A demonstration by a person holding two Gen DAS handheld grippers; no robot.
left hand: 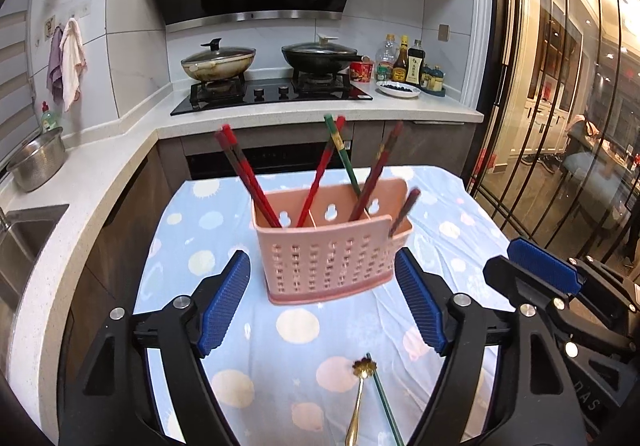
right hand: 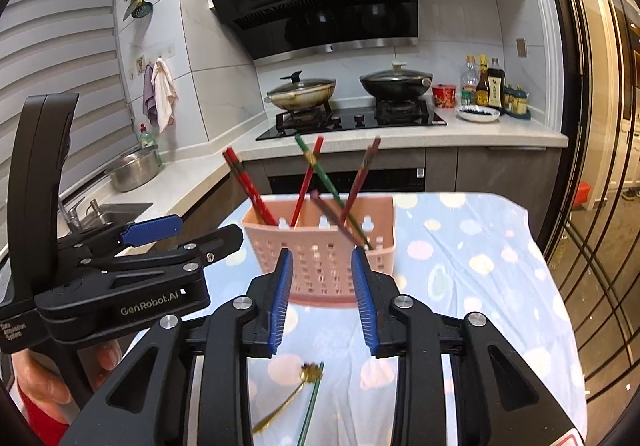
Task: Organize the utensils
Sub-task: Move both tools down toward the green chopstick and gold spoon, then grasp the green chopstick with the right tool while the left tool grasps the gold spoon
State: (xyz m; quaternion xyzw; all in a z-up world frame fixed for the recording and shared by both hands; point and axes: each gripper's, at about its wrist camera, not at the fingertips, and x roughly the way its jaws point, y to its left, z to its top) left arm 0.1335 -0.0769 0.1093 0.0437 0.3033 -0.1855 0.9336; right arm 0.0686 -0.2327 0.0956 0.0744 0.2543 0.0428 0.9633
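Observation:
A pink perforated utensil holder [left hand: 328,242] stands on the blue dotted tablecloth [left hand: 304,330] with several red, green and dark chopsticks [left hand: 248,173] leaning in its compartments. It also shows in the right wrist view [right hand: 320,246]. A gold spoon [left hand: 360,394] and a green chopstick [left hand: 386,402] lie on the cloth in front of it; both show in the right wrist view too [right hand: 288,402]. My left gripper [left hand: 322,294] is open and empty, just short of the holder. My right gripper [right hand: 322,294] is open and empty, near the holder's front, with a blurred dark chopstick [right hand: 336,221] over the holder just beyond it.
A stove [left hand: 272,91] with two lidded pans, sauce bottles [left hand: 404,61] and a plate stand on the far counter. A steel pot [left hand: 38,161] and a sink [left hand: 24,238] are at the left. A glass door [left hand: 560,85] is at the right.

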